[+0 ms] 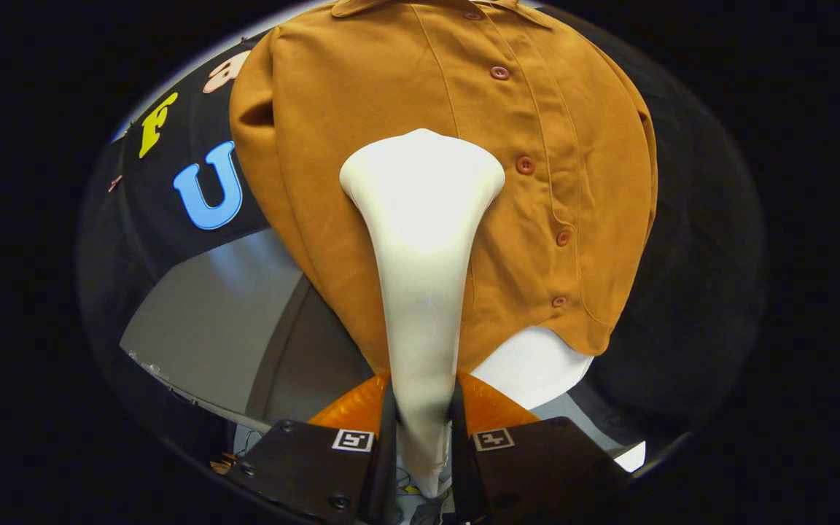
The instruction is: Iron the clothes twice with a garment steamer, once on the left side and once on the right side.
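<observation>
Gripper view, working outward from the closest stuff: the gripper point(424, 419) has both fingers clamped tight on the slim handle of the garment steamer point(421, 248), one finger pressing each side of it, so the grip looks solid. From there the steamer runs straight ahead beyond the fingers and flares out into its wide head, which sits over the front of the shirt point(456, 168). Can't honestly tell whether the head is actually touching the fabric or just floating right in front of it, and no steam is visible.

The shirt itself is a brownish button-up hanging in front of the booth wall, collar at the top, button placket running down just to the side of the steamer head. The head is over the panel beside that placket, roughly mid-height on the garment. A white form point(529, 364) peeks out under the hem.

As for progress, my guess is we're somewhere in one of the two passes, on the panel the head is parked over. Nothing in the cloth tells me which pass this is; it looks fairly smooth everywhere, so I wouldn't call either side done. At minimum, the panel on the far side of the buttons probably needs its own stroke.
</observation>
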`<state>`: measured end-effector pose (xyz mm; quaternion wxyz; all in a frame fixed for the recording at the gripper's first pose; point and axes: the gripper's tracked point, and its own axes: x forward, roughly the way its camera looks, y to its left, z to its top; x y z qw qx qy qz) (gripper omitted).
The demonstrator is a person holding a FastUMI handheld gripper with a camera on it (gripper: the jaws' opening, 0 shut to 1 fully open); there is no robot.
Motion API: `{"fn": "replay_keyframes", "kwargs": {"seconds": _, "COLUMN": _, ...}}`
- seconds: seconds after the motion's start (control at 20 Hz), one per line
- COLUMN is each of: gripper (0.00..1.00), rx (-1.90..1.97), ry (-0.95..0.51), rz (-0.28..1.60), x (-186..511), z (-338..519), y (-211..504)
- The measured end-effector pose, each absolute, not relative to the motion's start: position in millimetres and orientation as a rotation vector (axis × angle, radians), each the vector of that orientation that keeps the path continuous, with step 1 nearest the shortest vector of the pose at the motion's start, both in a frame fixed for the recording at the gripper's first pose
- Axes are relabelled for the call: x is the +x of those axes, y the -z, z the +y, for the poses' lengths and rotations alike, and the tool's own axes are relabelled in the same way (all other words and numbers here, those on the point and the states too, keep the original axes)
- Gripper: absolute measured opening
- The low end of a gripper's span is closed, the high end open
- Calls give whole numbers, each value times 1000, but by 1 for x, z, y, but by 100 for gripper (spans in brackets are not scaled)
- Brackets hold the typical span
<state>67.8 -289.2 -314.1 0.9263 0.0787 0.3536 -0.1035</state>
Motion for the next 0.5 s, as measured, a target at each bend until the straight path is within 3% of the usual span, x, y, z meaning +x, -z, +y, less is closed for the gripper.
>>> {"fn": "replay_keyframes", "kwargs": {"seconds": 0.5, "gripper": 35, "rx": 154, "ry": 241, "rz": 682, "x": 46, "z": -298, "y": 284}}
